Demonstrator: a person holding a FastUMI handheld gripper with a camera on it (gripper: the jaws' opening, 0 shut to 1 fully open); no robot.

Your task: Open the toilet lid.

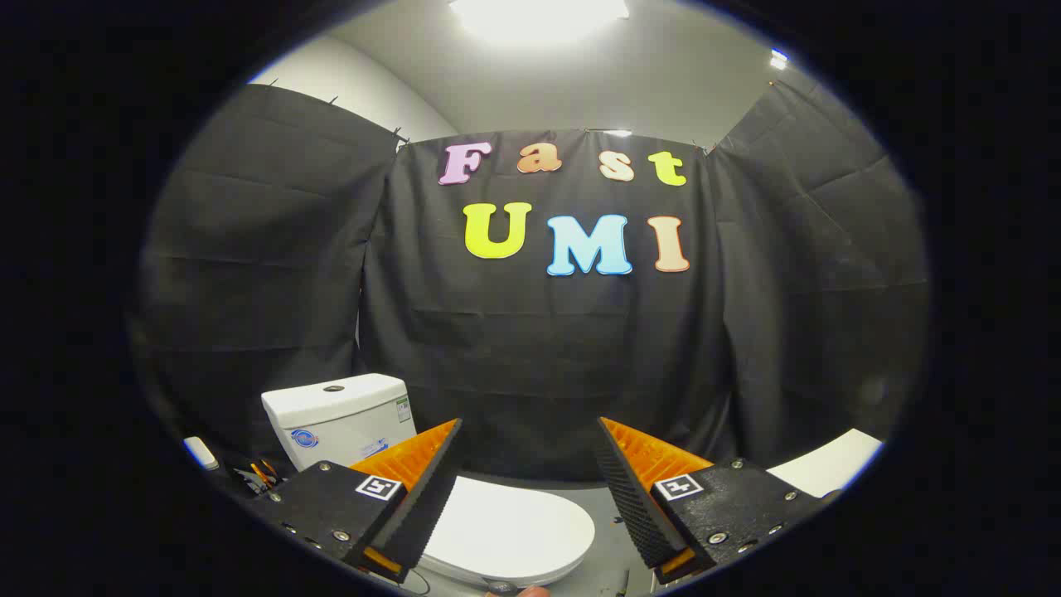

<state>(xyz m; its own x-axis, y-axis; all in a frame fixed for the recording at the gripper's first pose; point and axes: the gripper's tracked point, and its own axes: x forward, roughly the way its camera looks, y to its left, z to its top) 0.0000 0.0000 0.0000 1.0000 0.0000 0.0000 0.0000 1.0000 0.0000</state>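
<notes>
Gripper [528, 473] held high and roughly level, fingers spread wide with a broad gap between them and nothing in the gap. Each finger [419, 497] is a black ribbed pad backed by an orange wedge, mounted on a black block carrying a small square marker. Toilet lid [510, 526] lies below the fingers, white, oval, flat down on the bowl, closed. Most of it shows through the gap between the fingers, with its near-left part hidden under the left finger; its right edge stops short of the right finger. No contact between either finger and the lid; the fingertips stand above it and apart from it. Cistern [340, 419] sits beyond the left finger, white, boxy, with a round button on its top and small stickers on its front and side; its lower edge is cut off by the left finger's block. Grey floor [609, 531] shows between the lid and the right finger. A white surface [829, 464] shows beyond the right finger's block; what it belongs to is unclear. To the left of the cistern a small white object [201, 452] and some dark clutter with orange bits, too small to identify. Black cloth wall [530, 365] hangs behind everything, with a bright ceiling light [539, 15] overhead.
</notes>
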